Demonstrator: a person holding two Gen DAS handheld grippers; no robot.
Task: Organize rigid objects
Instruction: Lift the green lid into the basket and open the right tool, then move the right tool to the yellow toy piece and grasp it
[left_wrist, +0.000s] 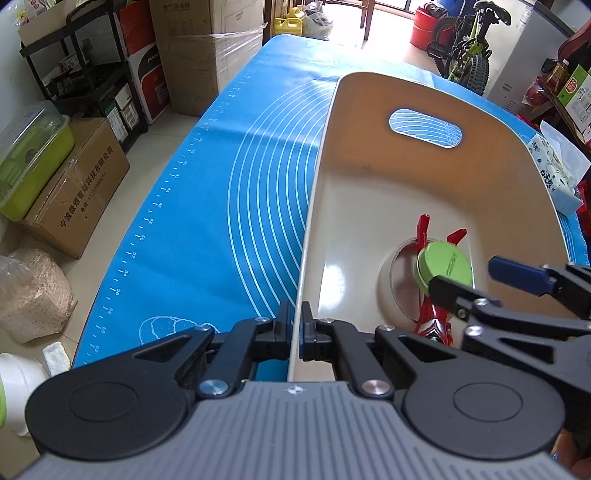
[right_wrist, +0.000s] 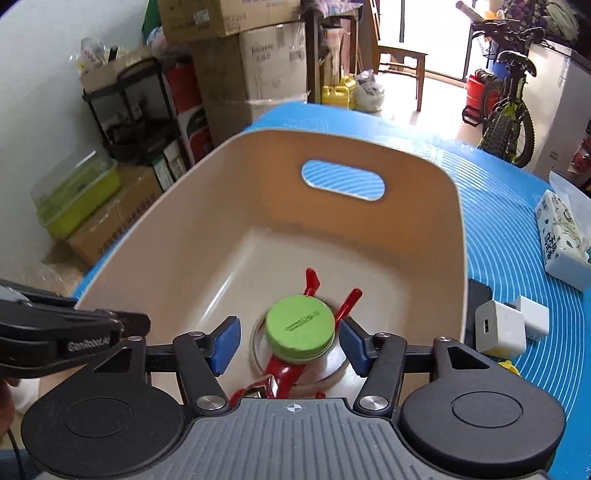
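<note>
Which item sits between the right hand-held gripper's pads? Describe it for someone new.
Find the beige bin with the handle cut-out on the blue mat. On its floor, near the right hand-held gripper, a clear tape roll lies with a red clip. The item is the round green-lidded jar on them, the only green thing inside.

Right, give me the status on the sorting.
Done: red clip and tape roll lie in the bin. In hand: left gripper clamps the bin's rim; right gripper, open, straddles the green-lidded jar, apparently just released. Left: two white chargers on the mat.
</note>
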